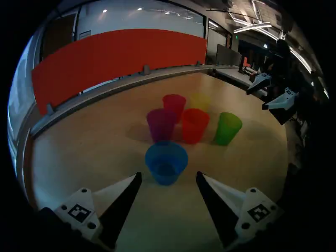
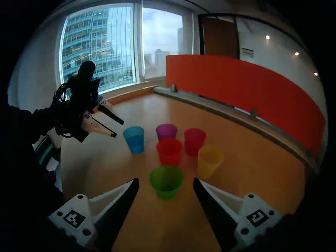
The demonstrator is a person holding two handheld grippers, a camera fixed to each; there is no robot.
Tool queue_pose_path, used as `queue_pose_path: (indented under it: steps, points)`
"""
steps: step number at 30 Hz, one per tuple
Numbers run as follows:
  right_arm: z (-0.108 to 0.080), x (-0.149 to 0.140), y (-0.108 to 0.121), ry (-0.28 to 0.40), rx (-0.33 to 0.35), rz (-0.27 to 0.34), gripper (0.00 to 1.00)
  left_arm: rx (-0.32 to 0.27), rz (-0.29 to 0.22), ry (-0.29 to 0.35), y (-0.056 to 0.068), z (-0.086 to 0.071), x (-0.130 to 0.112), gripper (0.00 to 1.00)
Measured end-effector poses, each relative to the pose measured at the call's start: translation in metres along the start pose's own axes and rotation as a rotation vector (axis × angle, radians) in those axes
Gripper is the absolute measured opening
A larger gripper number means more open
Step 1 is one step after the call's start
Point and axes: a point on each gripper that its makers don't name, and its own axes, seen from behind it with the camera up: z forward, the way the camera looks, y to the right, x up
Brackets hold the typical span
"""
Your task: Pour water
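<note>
Plainly, six plastic cups stand upright on the wooden table [image 1: 105, 138], one of each colour, all tapered and translucent, with their mouths open to the top. Take the red cup [image 1: 195, 125] as the middle of the cluster. In the left gripper view the purple cup [image 1: 161, 124] stands just beside it on the left and the green cup [image 1: 227, 128] near it on the right. The pink cup [image 1: 174, 105] and the yellow cup [image 1: 200, 101] are behind it, and the blue cup [image 1: 166, 163] is in front of it, a little apart from the rest. There are two grippers. The left gripper [image 1: 168, 174] has its fingers spread wide, with the blue cup's base between their tips and touching neither. The right gripper [image 2: 165, 179] likewise has its fingers apart, with the green cup between the tips and clear of both. The red cup hides the lower part of the yellow one, and the light is too dim to tell whether any cup holds water
</note>
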Motion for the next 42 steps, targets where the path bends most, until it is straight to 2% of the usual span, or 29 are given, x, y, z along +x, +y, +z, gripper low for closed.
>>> queue_pose_path:
  steps: [10, 22, 33, 42]
  points:
    - [0.010, -0.006, 0.003, -0.019, 0.007, 0.006, 1.00, -0.012, 0.002, -0.048, -0.003, 0.023, -0.007, 0.96]
    - [0.014, -0.011, 0.008, -0.032, 0.004, 0.012, 1.00, -0.031, -0.009, -0.072, -0.002, 0.048, -0.005, 0.96]
    - [0.017, -0.013, 0.012, -0.038, 0.003, 0.013, 1.00, -0.052, -0.021, -0.062, 0.001, 0.063, 0.006, 0.96]
    - [0.019, -0.015, 0.015, -0.045, 0.002, 0.017, 1.00, -0.047, 0.001, -0.071, 0.001, 0.068, 0.005, 0.96]
